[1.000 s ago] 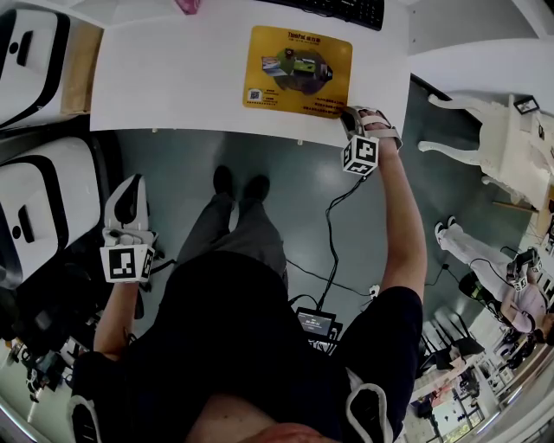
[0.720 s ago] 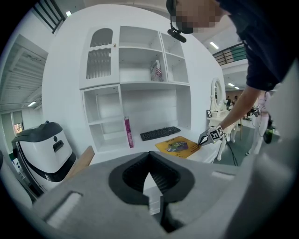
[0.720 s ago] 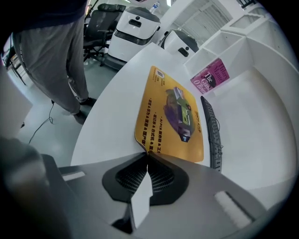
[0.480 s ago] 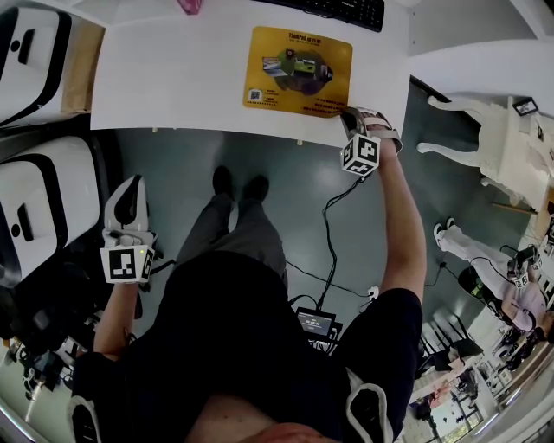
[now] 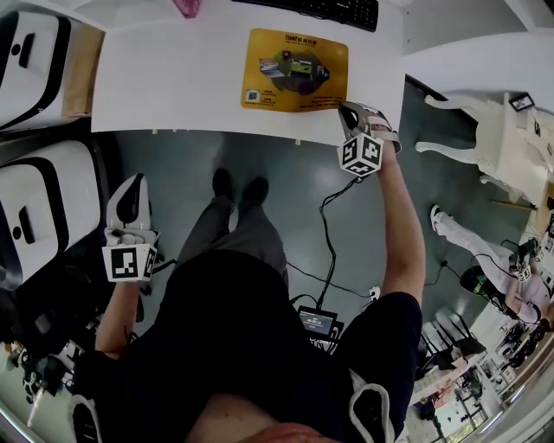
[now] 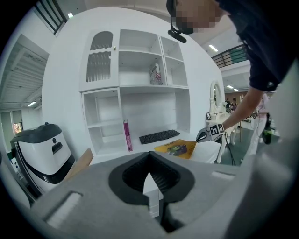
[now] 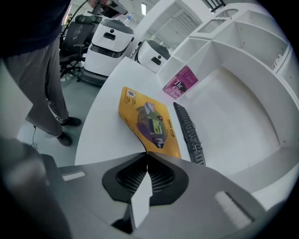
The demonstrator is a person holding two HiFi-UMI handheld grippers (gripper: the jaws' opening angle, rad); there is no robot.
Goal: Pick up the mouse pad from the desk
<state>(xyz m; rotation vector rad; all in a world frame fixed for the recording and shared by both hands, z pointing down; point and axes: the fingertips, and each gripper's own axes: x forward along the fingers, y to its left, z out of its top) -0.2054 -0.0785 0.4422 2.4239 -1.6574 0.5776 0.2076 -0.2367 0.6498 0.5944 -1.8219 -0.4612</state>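
Your head camera looks steeply down past your own torso onto the near edge of the white desk (image 5: 173, 78) and the floor below it. The left gripper view sits low and well back from the desk, facing roughly level toward the shelving (image 6: 135, 70). The right gripper view sits close above the desktop, angled down along it. All three views share the mouse pad (image 5: 294, 71) and the keyboard (image 5: 329, 9); the left gripper view also takes in the right gripper (image 6: 199, 137)
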